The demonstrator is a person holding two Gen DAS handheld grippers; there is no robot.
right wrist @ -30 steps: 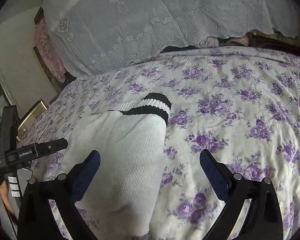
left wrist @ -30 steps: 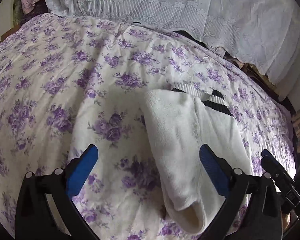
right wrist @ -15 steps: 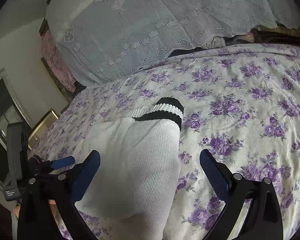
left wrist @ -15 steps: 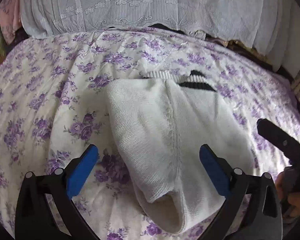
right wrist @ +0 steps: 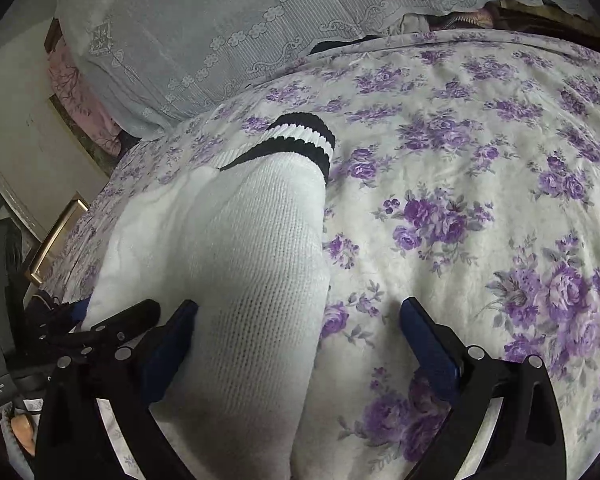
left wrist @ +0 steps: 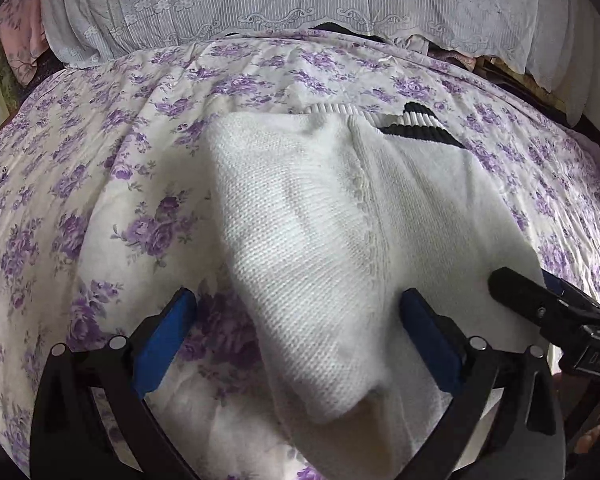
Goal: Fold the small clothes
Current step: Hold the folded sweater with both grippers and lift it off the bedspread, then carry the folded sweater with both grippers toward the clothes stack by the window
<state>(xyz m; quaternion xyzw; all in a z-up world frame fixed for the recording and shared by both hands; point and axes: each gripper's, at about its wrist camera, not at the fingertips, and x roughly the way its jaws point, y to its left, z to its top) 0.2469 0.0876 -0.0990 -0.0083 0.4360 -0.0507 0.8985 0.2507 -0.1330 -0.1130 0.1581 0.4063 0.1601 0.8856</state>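
**Ana:** Both sets of jaws stand wide apart with nothing between the pads. The left gripper (left wrist: 298, 338) straddles the toe end of the socks (left wrist: 340, 232), and the right gripper (right wrist: 300, 340) has one blue finger on the knit and the other out over the bedspread (right wrist: 480, 200).

**Ben:** Where do the socks lie?

**Ana:** Flat on the flowered bedspread, toes at 6 o'clock, the black-striped cuffs (right wrist: 300, 140) away at 12 o'clock. They seem to be a pair, one laid partly over the other.

**Ben:** So how would you do the fold?

**Ana:** I'd pinch both layers at the toe end, each gripper near its own edge. Close well onto the knit, not just the fluff, and keep clear of the bedspread underneath. Then lift low and carry the toes toward 12 o'clock to meet the cuffs.

**Ben:** Risks?

**Ana:** Catching only the top sock, or the two grippers bumping; they sit just beside each other.
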